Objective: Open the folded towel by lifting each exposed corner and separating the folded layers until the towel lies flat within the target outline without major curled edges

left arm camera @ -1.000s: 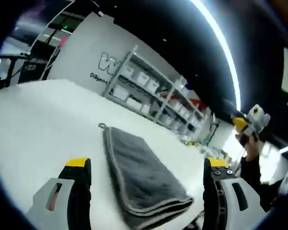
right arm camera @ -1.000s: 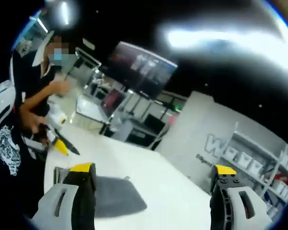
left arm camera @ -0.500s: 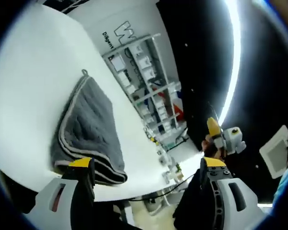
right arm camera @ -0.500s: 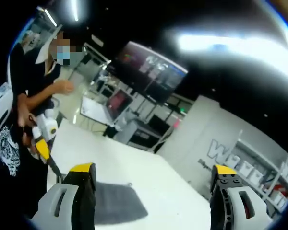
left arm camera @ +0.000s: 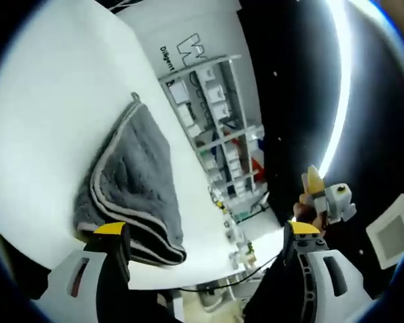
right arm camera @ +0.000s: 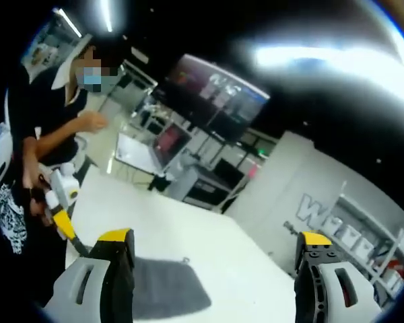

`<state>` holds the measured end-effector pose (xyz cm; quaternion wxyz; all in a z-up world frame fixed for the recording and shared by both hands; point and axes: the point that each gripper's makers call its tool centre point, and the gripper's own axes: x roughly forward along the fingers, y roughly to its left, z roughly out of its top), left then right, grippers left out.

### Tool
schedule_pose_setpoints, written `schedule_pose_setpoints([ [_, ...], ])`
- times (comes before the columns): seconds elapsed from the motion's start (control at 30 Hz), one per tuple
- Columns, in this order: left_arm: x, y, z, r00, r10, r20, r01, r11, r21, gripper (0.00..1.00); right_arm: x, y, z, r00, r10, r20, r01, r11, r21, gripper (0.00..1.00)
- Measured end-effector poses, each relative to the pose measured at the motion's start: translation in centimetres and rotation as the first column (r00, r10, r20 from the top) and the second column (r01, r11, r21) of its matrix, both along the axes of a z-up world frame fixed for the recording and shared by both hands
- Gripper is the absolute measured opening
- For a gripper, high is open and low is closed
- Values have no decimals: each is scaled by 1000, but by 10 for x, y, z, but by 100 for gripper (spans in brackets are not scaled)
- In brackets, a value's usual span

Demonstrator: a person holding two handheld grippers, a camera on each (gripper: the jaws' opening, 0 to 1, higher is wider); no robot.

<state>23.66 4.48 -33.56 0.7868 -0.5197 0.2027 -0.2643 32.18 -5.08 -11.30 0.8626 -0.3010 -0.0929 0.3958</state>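
Note:
A folded dark grey towel (left arm camera: pixel 131 185) with a light trim and a small hang loop lies on the white table (left arm camera: pixel 47 128); its stacked folded edges face my left gripper. My left gripper (left arm camera: pixel 207 230) hovers near that end, jaws wide open with nothing between them. In the right gripper view the towel (right arm camera: pixel 172 291) lies low on the table (right arm camera: pixel 188 225), just beyond my right gripper (right arm camera: pixel 214 237), which is open and holds nothing. The left gripper (right arm camera: pixel 59 205) shows at the left in a person's hand. The right gripper (left arm camera: pixel 328 198) shows at the right of the left gripper view.
A person (right arm camera: pixel 34 141) in dark clothes stands at the table's left side. Shelving with white bins (left arm camera: pixel 219 118) and a lettered wall (right arm camera: pixel 323 208) lie beyond the table. A dark screen (right arm camera: pixel 215 91) hangs in the background. The table edge (left arm camera: pixel 209 276) runs close to the towel's near end.
The left gripper view has rolled sharply and tipped toward the towel's near end. In the right gripper view the person's hand with the left gripper has dropped lower. The towel lies unmoved.

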Motion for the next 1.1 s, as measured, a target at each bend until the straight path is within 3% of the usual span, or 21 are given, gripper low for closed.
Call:
schedule_pose_setpoints([
  [0.1,4,7,-2,1000,29,2,-29,999,14,86,15,11,-9,1000,-1,-29,1,1000,-25,100],
  [0.17,6,-1,-3,998,-2,69,-6,994,106,76,30,10,-16,997,-50,-64,48,998,-33,100],
  [0.2,7,1,-10,997,5,72,-18,984,176,75,39,10,-20,993,-78,-88,74,996,-42,100],
  [0.27,8,5,-15,997,14,72,-29,975,220,74,55,13,-21,991,-88,-98,83,995,-49,100],
  [0.37,13,14,-22,995,50,83,-70,963,259,73,74,16,-22,984,-102,-144,97,994,-42,100],
  [0.47,24,23,-30,994,64,85,-85,958,275,63,85,23,-26,982,-109,-151,103,994,-47,100],
  [0.63,26,27,-30,990,80,116,-113,942,317,61,83,37,-45,980,-95,-177,79,992,-96,100],
  [0.7,29,31,-24,981,86,175,-144,925,351,60,81,39,-52,979,-95,-179,75,990,-117,100],
  [0.8,30,35,-19,966,83,246,-178,902,393,48,81,39,-54,978,-93,-187,72,990,-119,100],
  [0.87,30,35,-16,953,72,295,-201,878,434,46,83,38,-55,977,-94,-191,73,991,-114,100],
  [1.1,30,33,-18,955,74,286,-191,894,406,44,78,38,-62,975,-88,-202,65,991,-118,100],
])
